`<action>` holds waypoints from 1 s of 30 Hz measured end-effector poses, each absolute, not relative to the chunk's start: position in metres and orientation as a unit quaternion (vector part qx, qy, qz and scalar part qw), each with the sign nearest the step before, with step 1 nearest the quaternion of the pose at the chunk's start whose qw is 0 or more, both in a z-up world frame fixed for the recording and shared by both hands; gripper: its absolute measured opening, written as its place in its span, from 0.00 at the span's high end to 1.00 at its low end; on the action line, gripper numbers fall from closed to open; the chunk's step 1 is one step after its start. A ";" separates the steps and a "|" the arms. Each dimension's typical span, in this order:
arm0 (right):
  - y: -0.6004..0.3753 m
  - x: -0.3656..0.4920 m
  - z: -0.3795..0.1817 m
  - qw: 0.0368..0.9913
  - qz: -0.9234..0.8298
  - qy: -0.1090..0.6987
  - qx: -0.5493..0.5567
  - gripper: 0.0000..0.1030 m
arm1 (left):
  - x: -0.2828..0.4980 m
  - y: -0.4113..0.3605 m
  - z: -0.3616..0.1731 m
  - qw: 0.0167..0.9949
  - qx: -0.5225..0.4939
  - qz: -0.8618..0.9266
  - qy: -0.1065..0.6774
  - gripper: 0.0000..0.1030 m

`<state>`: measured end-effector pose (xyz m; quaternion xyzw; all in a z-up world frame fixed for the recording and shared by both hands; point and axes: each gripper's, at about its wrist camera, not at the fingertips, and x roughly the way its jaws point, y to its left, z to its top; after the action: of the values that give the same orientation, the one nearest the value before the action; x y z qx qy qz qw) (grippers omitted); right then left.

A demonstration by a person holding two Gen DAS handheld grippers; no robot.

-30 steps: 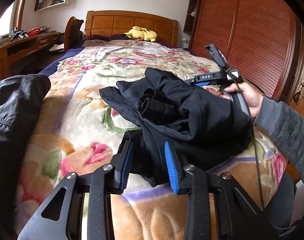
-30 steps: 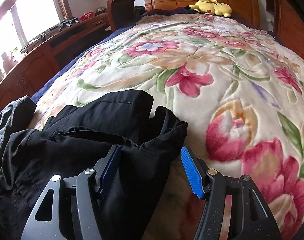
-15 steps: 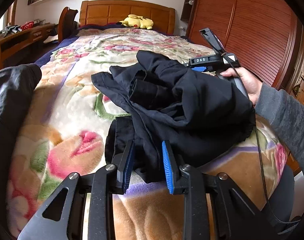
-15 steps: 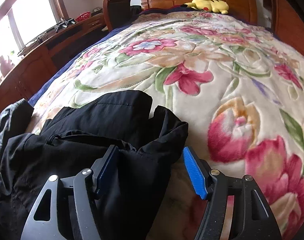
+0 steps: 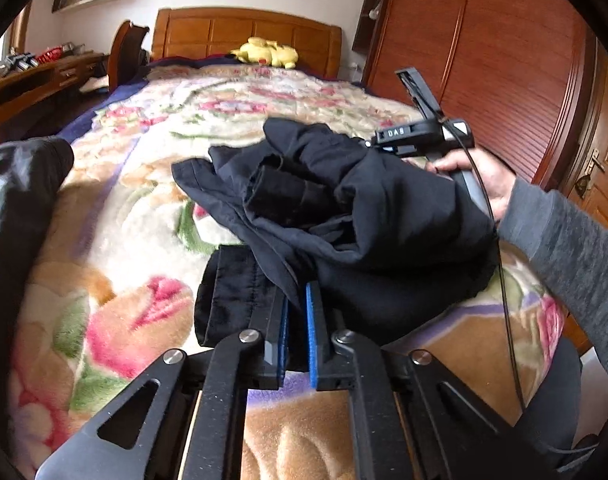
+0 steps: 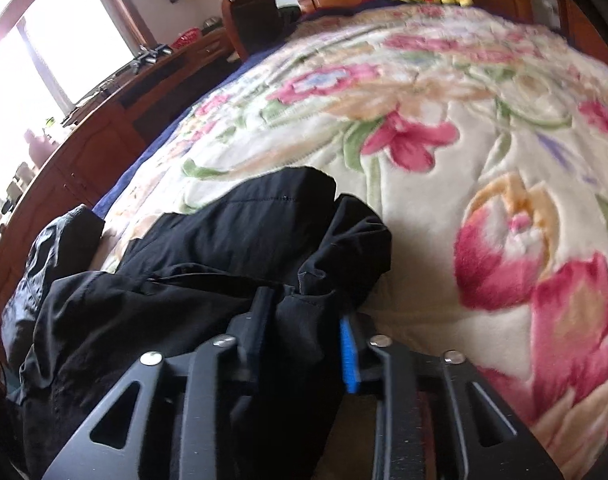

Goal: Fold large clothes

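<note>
The black garment (image 5: 344, 216) is lying crumpled on the floral blanket (image 5: 116, 208) of the bed, bunched just ahead of both sets of fingers. Its folds are hiding the fingertips of the left gripper (image 5: 297, 320), and in the right wrist view the cloth is burying the left finger of the right gripper (image 6: 304, 320), which is blurring slightly. A second ago both grippers were gaping around the fabric; now the left fingers are pinching a fold at its near edge, and the right fingers are closing on a thick bunch of it.
</note>
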<state>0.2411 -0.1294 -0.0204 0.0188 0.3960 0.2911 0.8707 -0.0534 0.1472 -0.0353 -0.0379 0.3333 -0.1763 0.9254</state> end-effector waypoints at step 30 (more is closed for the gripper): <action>-0.084 0.131 0.091 0.918 0.292 0.261 -0.059 0.83 | -0.091 0.212 0.046 0.971 0.004 -0.105 0.213 0.95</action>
<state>0.1310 -0.0835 0.0905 -0.0586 0.2610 0.2922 0.9182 -0.0909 0.2115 0.0458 0.0039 0.2126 -0.1047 0.9715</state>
